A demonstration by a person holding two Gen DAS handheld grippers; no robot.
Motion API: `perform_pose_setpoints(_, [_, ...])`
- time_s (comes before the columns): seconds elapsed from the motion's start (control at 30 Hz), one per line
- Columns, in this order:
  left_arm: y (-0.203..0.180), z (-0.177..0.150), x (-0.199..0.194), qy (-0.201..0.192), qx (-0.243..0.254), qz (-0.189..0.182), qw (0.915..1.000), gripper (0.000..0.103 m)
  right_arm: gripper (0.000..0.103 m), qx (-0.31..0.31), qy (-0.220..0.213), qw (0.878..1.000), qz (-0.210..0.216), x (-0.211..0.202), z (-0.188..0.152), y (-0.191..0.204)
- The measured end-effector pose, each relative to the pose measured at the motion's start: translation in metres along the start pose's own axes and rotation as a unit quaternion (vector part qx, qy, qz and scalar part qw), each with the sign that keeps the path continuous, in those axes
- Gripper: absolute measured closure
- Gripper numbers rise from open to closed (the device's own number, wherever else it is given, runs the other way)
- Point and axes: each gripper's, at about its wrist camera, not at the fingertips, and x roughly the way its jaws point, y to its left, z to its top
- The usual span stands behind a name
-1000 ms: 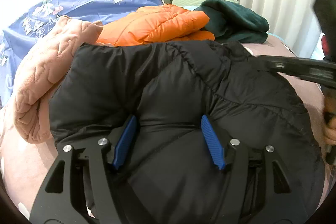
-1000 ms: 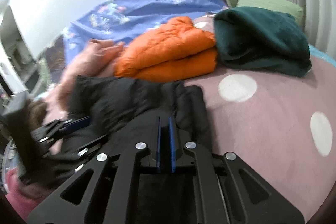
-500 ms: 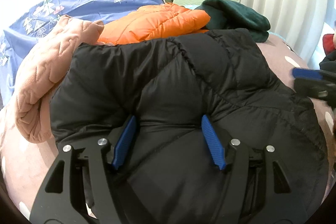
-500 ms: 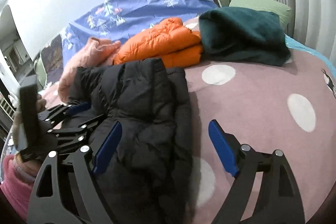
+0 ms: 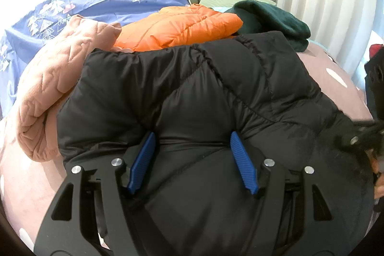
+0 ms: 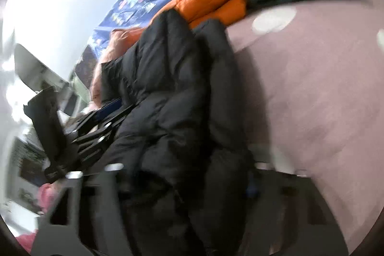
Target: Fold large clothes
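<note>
A black puffer jacket (image 5: 192,78) lies folded in a thick bundle on the pink dotted bed. My left gripper (image 5: 193,160) is open, its blue fingers pressed into the jacket's near edge with padding bulging between them. The right wrist view is blurred: the jacket (image 6: 177,112) fills its middle, and my right gripper (image 6: 187,186) sits wide apart around the jacket's near end, fingertips buried in the fabric. The left gripper (image 6: 105,114) shows at the jacket's left side there. The right gripper shows blurred at the right edge of the left wrist view (image 5: 362,136).
A folded orange puffer jacket (image 5: 177,28) and a dark green garment (image 5: 271,20) lie behind the black jacket. A pink quilted garment (image 5: 55,78) lies to its left. A blue patterned quilt (image 5: 84,4) stands at the back. Bare pink bedspread (image 6: 312,88) lies right of the jacket.
My right gripper opened from shut, then swung down and tilted onto the jacket's right end. The jacket settled flatter. My left gripper stayed in place, open.
</note>
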Motion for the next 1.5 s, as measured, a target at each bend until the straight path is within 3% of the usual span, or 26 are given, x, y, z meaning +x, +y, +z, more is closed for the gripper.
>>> perform_pose_setpoints(0.1, [0.005, 0.001, -0.006, -0.005, -0.012, -0.005, 0.9999, 0.033, 0.056, 0.0, -0.009, 1.0, 0.0, -0.002, -0.004, -0.002])
perform_pose_setpoints(0.33, [0.017, -0.007, -0.047, -0.03, -0.032, 0.017, 0.9989, 0.013, 0.055, -0.009, -0.021, 1.0, 0.002, -0.002, -0.01, -0.003])
perform_pose_setpoints(0.7, [0.045, -0.033, -0.061, -0.008, -0.078, 0.021, 0.9967, 0.002, 0.049, -0.034, -0.04, 0.998, -0.02, -0.001, -0.016, 0.003])
perform_pose_setpoints(0.8, [0.057, -0.044, -0.056, 0.0, -0.114, -0.005, 0.9935, 0.002, 0.048, -0.033, -0.043, 0.998, -0.02, 0.0, -0.015, 0.004])
perform_pose_setpoints(0.9, [0.074, -0.056, -0.046, 0.017, -0.178, -0.055, 0.9823, 0.002, 0.045, -0.039, -0.042, 0.998, -0.028, 0.0, -0.017, 0.006])
perform_pose_setpoints(1.1, [0.091, -0.074, -0.012, 0.052, -0.28, -0.179, 0.9417, 0.002, 0.044, -0.037, -0.041, 0.998, -0.023, 0.003, -0.019, 0.005])
perform_pose_setpoints(1.23, [0.077, -0.068, -0.01, 0.043, -0.252, -0.178, 0.9501, 0.002, 0.044, -0.034, -0.039, 0.998, -0.031, 0.005, -0.018, 0.01])
perform_pose_setpoints(1.3, [0.064, -0.06, -0.016, 0.034, -0.225, -0.161, 0.9605, 0.011, 0.05, -0.018, -0.041, 0.999, -0.024, 0.003, -0.018, 0.01])
perform_pose_setpoints(1.37, [0.054, -0.052, -0.03, 0.014, -0.193, -0.144, 0.9704, 0.03, 0.058, -0.009, -0.05, 0.999, -0.016, -0.003, -0.019, 0.013])
perform_pose_setpoints(1.43, [0.048, -0.045, -0.05, -0.013, -0.164, -0.138, 0.9766, 0.044, 0.065, -0.019, -0.065, 0.998, -0.01, -0.014, -0.02, 0.021])
perform_pose_setpoints(1.5, [0.041, -0.039, -0.072, -0.039, -0.144, -0.136, 0.9794, 0.05, 0.069, -0.033, -0.075, 0.997, -0.005, -0.026, -0.021, 0.032])
